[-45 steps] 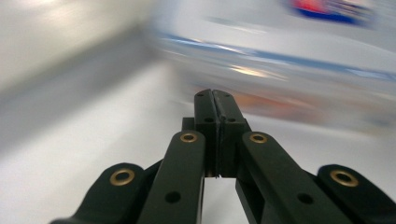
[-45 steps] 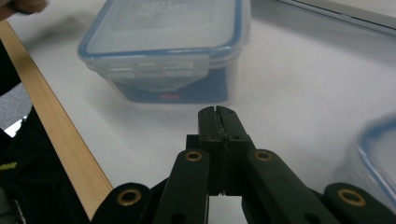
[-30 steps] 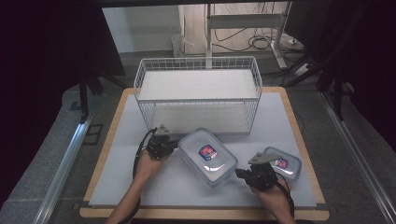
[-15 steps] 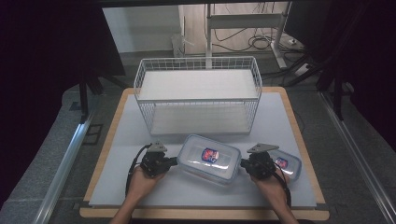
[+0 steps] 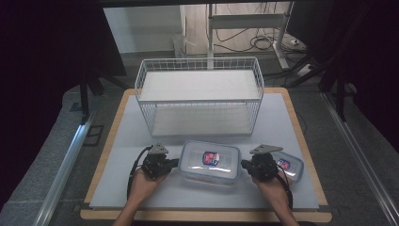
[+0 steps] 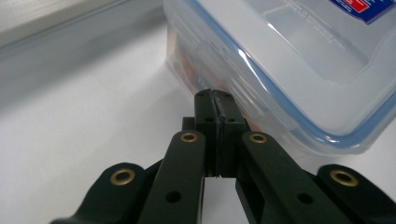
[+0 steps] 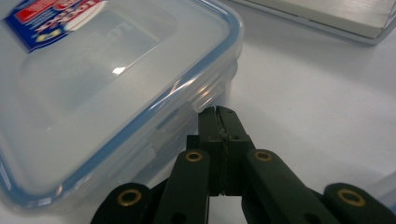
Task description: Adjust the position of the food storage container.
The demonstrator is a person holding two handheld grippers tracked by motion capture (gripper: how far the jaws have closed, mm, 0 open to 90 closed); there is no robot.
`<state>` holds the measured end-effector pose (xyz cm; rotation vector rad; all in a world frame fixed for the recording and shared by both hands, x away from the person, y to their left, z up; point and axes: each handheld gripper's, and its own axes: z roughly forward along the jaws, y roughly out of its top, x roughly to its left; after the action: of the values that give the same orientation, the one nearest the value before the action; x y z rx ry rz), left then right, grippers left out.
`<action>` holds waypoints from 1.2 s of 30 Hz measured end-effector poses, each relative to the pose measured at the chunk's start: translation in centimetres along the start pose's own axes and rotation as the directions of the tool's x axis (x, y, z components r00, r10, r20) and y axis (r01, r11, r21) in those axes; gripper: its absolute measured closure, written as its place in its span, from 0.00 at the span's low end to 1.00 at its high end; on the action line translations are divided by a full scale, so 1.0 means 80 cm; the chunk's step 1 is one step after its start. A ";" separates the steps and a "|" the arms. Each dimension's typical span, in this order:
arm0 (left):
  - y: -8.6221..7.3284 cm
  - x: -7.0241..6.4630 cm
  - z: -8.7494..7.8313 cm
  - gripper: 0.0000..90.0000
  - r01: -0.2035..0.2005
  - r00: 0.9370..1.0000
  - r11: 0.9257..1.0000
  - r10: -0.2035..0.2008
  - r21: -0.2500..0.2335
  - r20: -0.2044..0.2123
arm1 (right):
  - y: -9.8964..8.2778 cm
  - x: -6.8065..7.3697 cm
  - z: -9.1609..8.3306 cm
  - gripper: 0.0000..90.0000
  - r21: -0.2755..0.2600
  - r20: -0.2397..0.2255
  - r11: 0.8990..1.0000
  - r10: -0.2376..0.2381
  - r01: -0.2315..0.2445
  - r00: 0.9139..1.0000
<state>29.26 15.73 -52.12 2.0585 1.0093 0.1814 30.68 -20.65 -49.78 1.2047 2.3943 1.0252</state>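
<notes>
Pressing clenched left gripper (image 5: 175, 163) and clenched right gripper (image 5: 244, 165) against opposite ends of lidded container (image 5: 209, 161); nothing grasped.

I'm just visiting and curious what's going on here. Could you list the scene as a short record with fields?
Setting: grey mat on a wooden table
Main item: large lidded container, clear with a blue seal
Left hand-held gripper: shut, tips at the container's left end
Right hand-held gripper: shut, tips at its right end
Behind: white wire basket
Also: small lidded container by the right hand
</notes>
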 end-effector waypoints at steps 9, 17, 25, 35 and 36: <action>-0.024 -0.023 -0.026 1.00 0.002 0.999 1.000 -0.001 0.026 -0.049 | -0.001 0.017 0.001 0.99 0.012 -0.034 0.999 -0.033 0.033 0.999; -0.028 -0.028 -0.031 1.00 -0.008 0.998 0.999 0.010 0.032 -0.064 | 0.000 0.022 0.004 0.99 0.008 -0.034 0.999 -0.042 0.042 0.999; -0.034 -0.030 -0.054 0.76 -0.046 0.989 0.999 0.044 -0.013 -0.143 | -0.008 0.018 -0.021 0.92 -0.041 -0.050 0.995 -0.089 0.087 0.995; -0.062 -0.036 -0.076 0.30 -0.092 0.970 0.995 0.079 -0.048 -0.229 | -0.032 0.014 -0.053 0.56 -0.081 -0.048 0.985 -0.159 0.155 0.986; -0.065 -0.036 -0.078 0.27 -0.087 0.971 0.995 0.073 -0.052 -0.226 | -0.034 0.014 -0.054 0.51 -0.083 -0.061 0.985 -0.157 0.152 0.986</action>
<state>21.49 19.29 -51.20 2.0562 1.0419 0.4896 26.15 -22.93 -48.54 0.9558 2.4301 1.1144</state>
